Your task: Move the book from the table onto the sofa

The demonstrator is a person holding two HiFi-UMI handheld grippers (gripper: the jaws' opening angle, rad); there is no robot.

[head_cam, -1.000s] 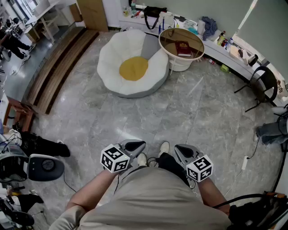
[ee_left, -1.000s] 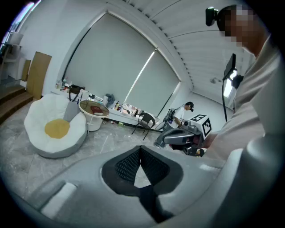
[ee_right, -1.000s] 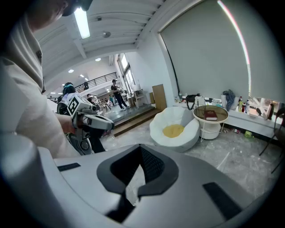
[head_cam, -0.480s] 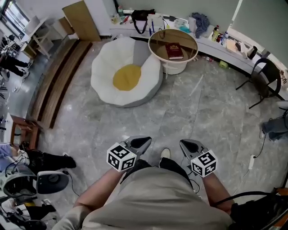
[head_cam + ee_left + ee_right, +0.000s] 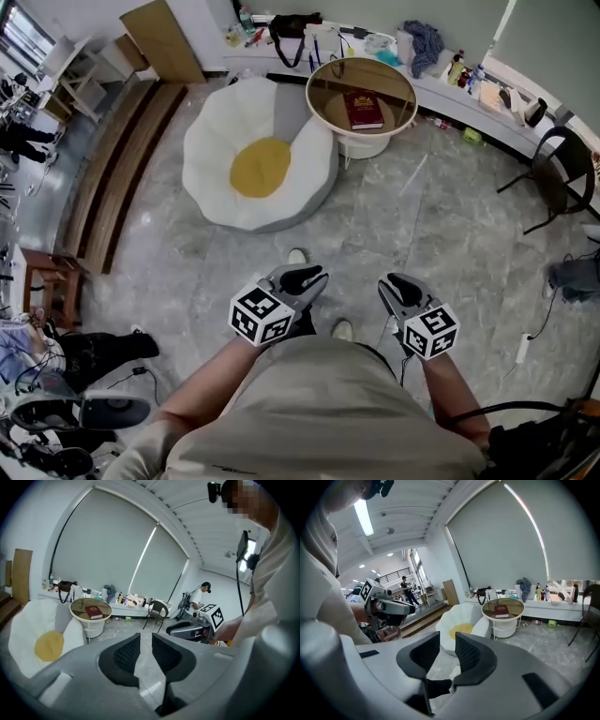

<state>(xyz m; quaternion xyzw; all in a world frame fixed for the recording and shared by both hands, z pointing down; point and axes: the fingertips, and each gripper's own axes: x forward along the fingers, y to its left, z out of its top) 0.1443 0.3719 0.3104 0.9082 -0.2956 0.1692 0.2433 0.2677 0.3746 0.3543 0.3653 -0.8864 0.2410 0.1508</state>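
Observation:
A dark red book lies on a round glass-topped table far ahead. Left of the table stands the white sofa, petal-shaped with a yellow cushion. My left gripper and right gripper hang in front of my waist, far short of both. Their jaws are opening, with a gap showing and nothing between them. The left gripper view shows the book beyond its jaws. The right gripper view shows the book and the sofa past its jaws.
Grey stone floor lies between me and the sofa. A cluttered low ledge runs behind the table. A black chair stands at the right, wooden steps at the left, and gear and cables at the lower left.
I have walked forward, so the sofa and table sit nearer and lower in the head view. Both grippers came along at waist height.

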